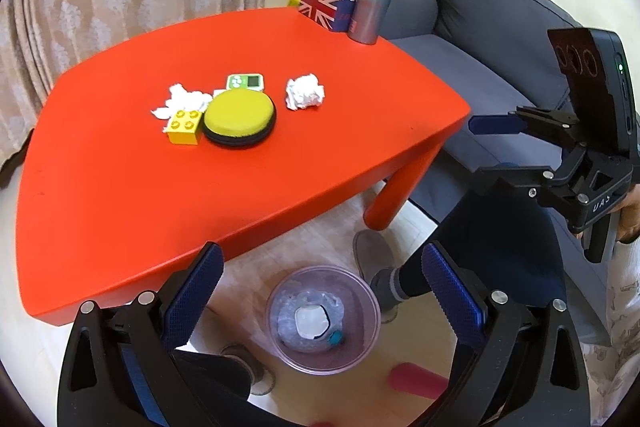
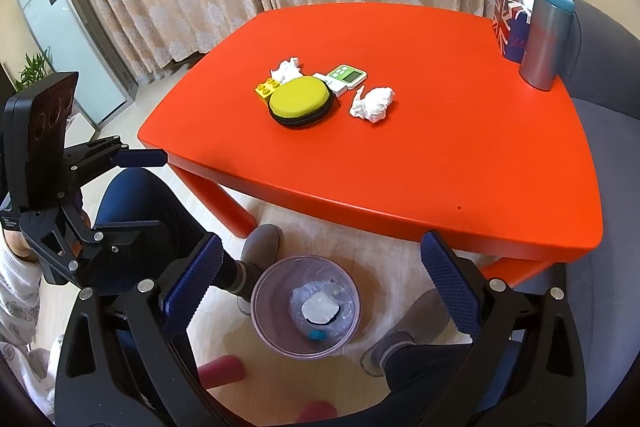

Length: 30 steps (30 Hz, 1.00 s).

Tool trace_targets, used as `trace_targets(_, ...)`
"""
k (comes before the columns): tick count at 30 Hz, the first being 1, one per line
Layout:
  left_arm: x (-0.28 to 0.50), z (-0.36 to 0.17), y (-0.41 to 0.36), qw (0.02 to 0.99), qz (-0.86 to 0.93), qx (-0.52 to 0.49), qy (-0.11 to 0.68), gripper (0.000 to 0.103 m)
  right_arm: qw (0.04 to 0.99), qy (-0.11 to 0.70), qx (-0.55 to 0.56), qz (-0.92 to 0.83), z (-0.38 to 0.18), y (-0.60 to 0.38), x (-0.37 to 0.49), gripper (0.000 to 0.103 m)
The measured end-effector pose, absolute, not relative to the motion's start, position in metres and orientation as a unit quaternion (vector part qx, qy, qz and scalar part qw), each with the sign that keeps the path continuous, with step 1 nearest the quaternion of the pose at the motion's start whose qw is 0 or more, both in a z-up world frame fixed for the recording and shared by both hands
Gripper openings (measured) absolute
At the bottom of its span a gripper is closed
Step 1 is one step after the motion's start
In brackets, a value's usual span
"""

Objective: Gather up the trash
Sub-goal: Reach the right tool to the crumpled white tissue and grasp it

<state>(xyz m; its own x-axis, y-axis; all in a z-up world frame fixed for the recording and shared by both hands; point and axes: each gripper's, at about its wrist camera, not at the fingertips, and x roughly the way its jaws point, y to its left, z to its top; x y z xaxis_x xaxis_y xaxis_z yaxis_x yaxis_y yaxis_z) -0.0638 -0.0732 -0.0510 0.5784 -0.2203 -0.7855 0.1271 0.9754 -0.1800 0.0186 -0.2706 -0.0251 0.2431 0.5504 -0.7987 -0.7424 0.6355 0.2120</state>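
A clear purple trash bin (image 1: 370,293) (image 2: 262,287) stands on the floor by the red table (image 1: 120,195) (image 2: 440,155); white trash (image 1: 311,321) lies inside it. A crumpled paper ball (image 1: 305,91) (image 2: 372,103) and a crumpled tissue (image 1: 182,101) (image 2: 286,69) lie on the tabletop. My left gripper (image 1: 320,263) hangs over the bin, open and holding nothing. Above the bin too, my right gripper (image 2: 322,251) is open and empty. Each gripper also appears from the side in the other's view.
On the table sit a yellow brick (image 1: 185,127), a round yellow case (image 1: 239,119), a green timer (image 1: 245,82), a grey flask (image 1: 370,9) and a flag-print box (image 1: 322,5). A grey sofa (image 1: 500,27) stands beside it. A person's legs and slippers (image 2: 262,245) flank the bin.
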Motion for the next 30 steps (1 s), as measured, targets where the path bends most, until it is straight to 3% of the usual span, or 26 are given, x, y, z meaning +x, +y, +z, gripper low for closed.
trace_targets(30,-0.026,-0.039,-0.026,0.895,-0.056,-0.082,0.435,0.095,0.769,0.469,-0.169,0.399,-0.042,-0.193,0.114,0.098)
